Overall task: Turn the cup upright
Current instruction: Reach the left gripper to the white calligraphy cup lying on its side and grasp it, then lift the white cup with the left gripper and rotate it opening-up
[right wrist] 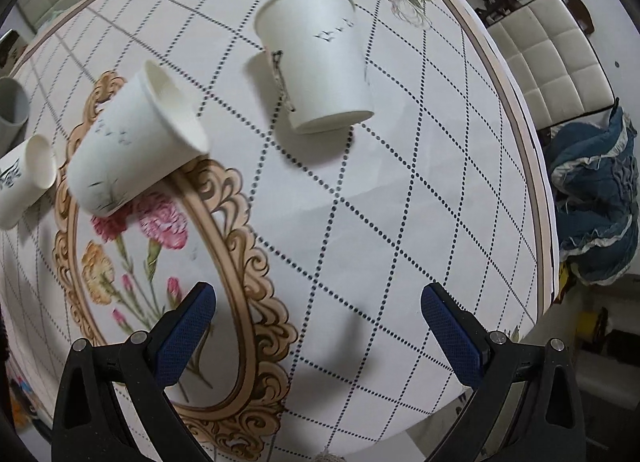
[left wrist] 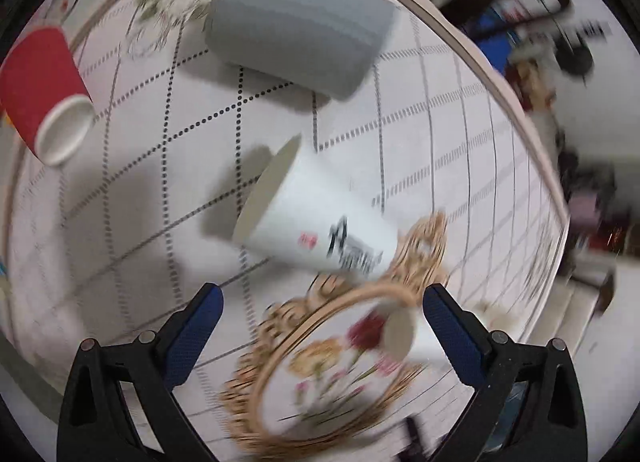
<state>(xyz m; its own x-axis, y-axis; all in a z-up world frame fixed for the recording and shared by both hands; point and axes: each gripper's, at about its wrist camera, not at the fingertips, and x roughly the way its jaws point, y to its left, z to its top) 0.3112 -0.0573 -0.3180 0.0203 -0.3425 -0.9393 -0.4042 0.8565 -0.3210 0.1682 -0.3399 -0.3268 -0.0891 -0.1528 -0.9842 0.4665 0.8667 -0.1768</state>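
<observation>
In the left wrist view a white paper cup [left wrist: 316, 218] with black lettering lies on its side, mouth to the left. My left gripper [left wrist: 320, 298] is open and empty just in front of it; the view is blurred. A grey ribbed cup [left wrist: 300, 28] lies on its side further off. A red cup [left wrist: 44, 94] lies at the left. In the right wrist view a white cup [right wrist: 320, 58] stands on the table, wide end down. Another white cup [right wrist: 136, 142] lies tilted on its side at the left. My right gripper [right wrist: 318, 298] is open and empty, well short of both.
The round table [right wrist: 360, 222] has a checked cloth with a gold-framed flower print [right wrist: 160, 262]. Its rim curves along the right. A white chair [right wrist: 552, 58] and blue fabric [right wrist: 596, 198] lie beyond the edge. A small white cup [left wrist: 404, 336] lies near my left gripper.
</observation>
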